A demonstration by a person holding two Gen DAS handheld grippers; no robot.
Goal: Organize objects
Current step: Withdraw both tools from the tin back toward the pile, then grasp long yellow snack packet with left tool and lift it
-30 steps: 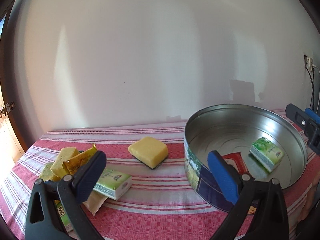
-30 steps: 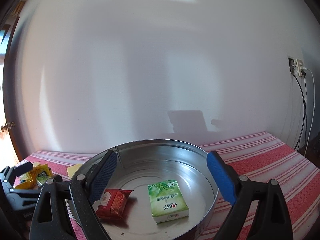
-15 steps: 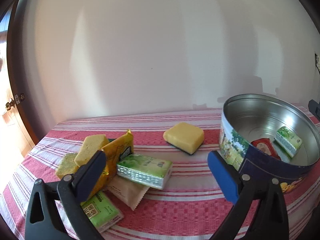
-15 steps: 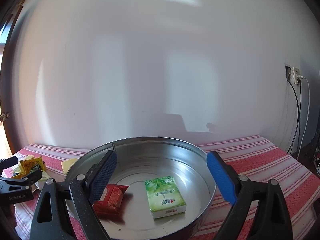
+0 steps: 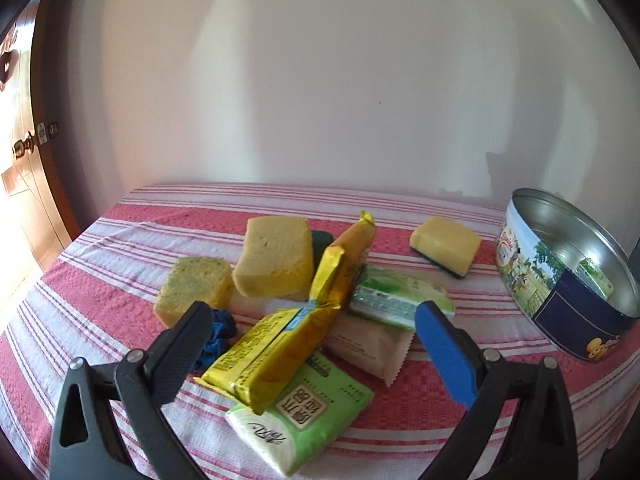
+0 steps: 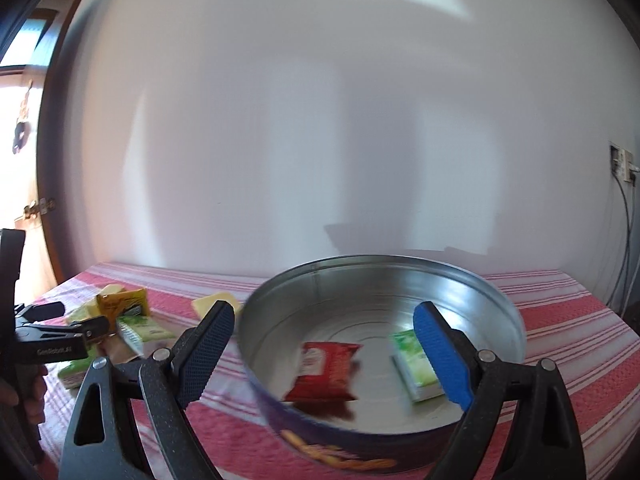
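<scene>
**Loose items heaped on the worktop, two already in the tin**

The left tool (image 5: 312,344) hangs released over a heap on the red-and-white striped worktop (image 5: 120,240), its jaws spread wide with nothing pressed between them. Under and ahead of it lie two yellow wrapped packets: a yellow packet (image 5: 272,356) resting on top of a green tissue pack (image 5: 308,416), and a gold packet (image 5: 344,264) propped up behind it. A second green tissue pack (image 5: 400,296) lies just right of the gold packet, over a beige sachet (image 5: 368,348). Three sponges are in sight: a greenish sponge (image 5: 192,284) at the left, a yellow sponge (image 5: 276,256) leaning beside it, and a third sponge (image 5: 446,244) with a dark underside, lying apart nearer the tin. A small blue crumpled thing (image 5: 218,332) shows beside the left finger; what it is I cannot tell.

The round tin (image 6: 500,308) stands at the right of the worktop, well apart from the heap. Inside it lie two things: one red packet (image 6: 326,368) and one green tissue pack (image 6: 412,360), side by side on the metal floor. The right tool (image 6: 324,350) is released too, jaws wide, hovering at the near rim of the tin and gripping nothing.
</scene>
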